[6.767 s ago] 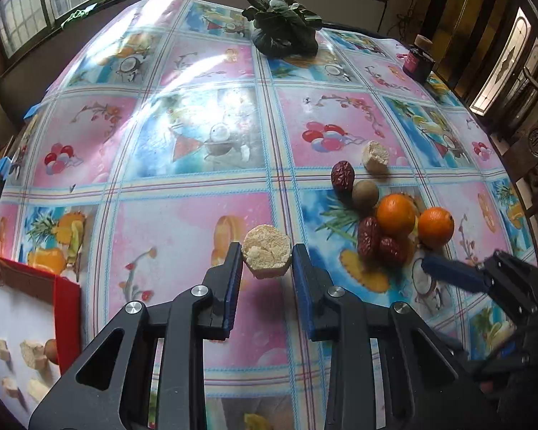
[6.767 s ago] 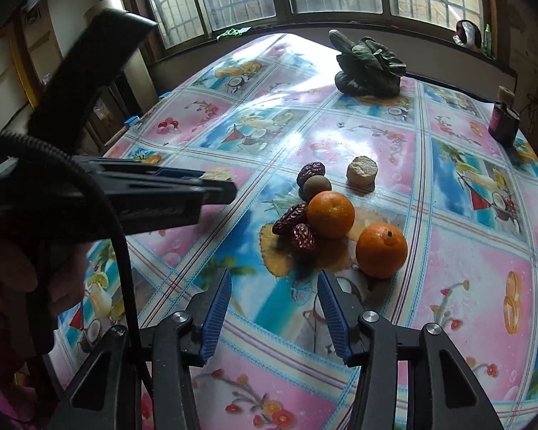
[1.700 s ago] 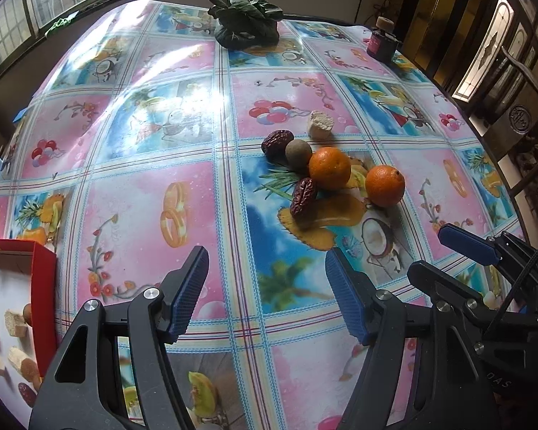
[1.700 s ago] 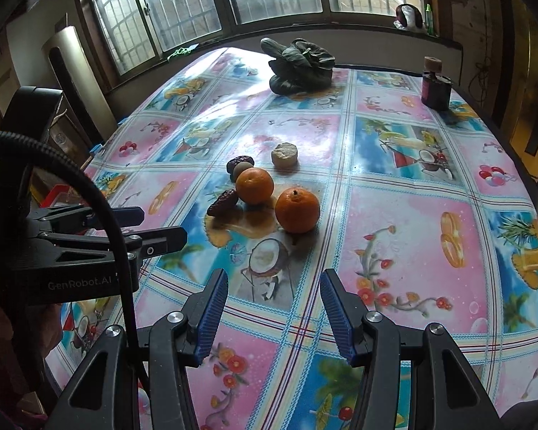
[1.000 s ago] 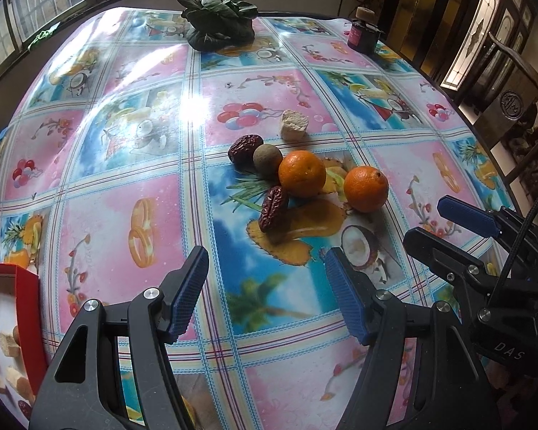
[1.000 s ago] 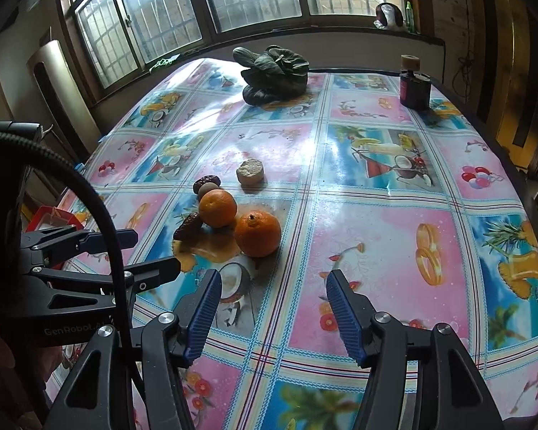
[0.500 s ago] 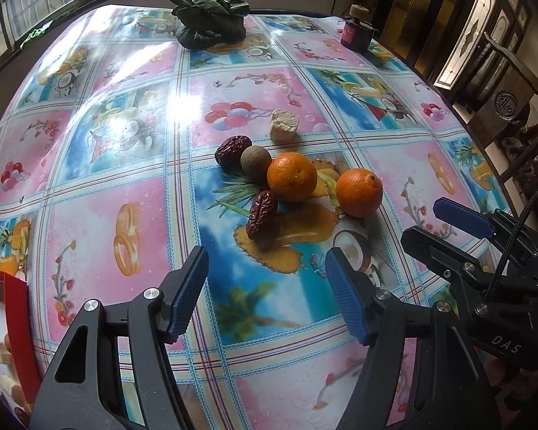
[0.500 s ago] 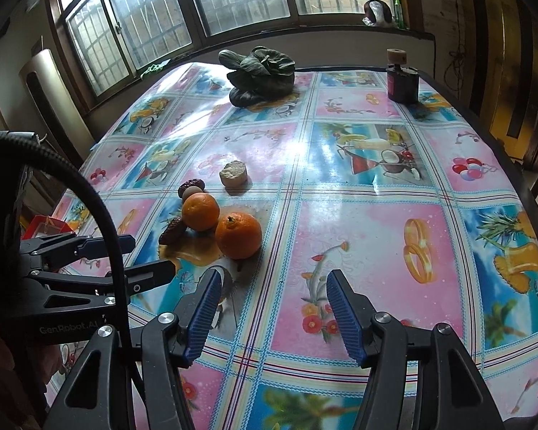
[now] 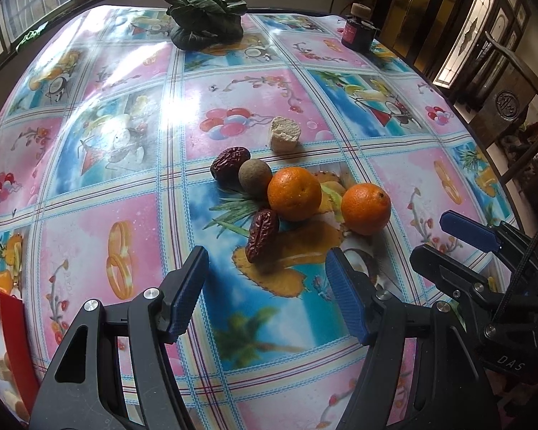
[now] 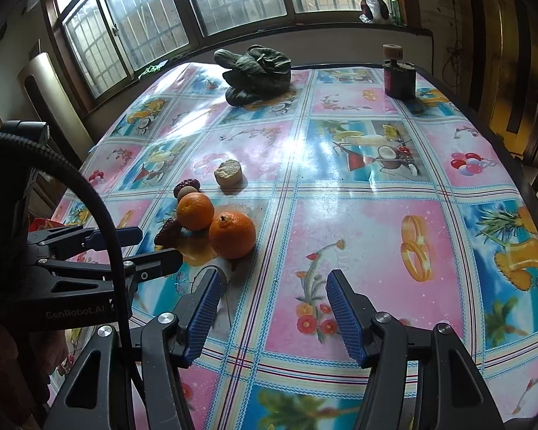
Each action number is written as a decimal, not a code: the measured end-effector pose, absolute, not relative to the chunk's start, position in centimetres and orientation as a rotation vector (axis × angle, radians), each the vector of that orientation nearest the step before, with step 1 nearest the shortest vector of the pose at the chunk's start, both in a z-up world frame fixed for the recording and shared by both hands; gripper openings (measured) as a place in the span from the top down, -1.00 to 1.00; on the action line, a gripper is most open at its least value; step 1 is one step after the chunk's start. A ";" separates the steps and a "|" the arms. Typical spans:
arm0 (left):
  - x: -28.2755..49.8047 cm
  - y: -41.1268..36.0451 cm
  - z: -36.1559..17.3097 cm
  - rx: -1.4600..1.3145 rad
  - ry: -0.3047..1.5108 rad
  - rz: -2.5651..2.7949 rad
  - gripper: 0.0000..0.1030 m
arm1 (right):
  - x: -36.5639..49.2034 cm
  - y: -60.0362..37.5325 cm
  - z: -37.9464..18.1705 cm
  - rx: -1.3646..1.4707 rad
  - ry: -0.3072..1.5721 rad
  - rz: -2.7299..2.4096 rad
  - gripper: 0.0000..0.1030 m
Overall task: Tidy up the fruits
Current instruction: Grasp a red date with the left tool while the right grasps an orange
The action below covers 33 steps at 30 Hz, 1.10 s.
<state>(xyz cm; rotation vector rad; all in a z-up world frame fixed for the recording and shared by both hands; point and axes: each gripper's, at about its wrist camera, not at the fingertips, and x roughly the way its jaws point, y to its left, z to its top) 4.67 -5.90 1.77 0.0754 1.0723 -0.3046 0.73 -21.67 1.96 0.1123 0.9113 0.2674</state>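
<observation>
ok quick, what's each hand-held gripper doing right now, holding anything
Left hand-held gripper: open, holding nothing, above the tablecloth short of the nearer date.
Right hand-held gripper: open, holding nothing.

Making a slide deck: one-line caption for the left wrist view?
Open left gripper above two oranges, red dates and a biscuit on the tablecloth.

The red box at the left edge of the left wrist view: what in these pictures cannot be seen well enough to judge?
- Red box, left wrist view: cut off by the frame edge and the left gripper; its contents are only pale blurred pieces.
- Red dates, right wrist view: the near date and the far date are partly hidden behind an orange.
- Dark bottle: label too small.
</observation>
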 end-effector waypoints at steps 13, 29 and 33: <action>5.7 -4.5 1.6 0.080 1.035 -0.266 0.71 | 0.9 -20.2 2.3 0.071 0.904 0.295 -0.16; 1.8 0.3 3.7 0.072 1.004 -0.158 0.71 | 4.0 -16.1 1.2 -0.106 0.928 0.319 0.36; 0.5 1.5 3.9 0.070 1.001 -0.134 0.71 | 2.3 -15.9 2.5 -0.082 0.907 0.323 0.36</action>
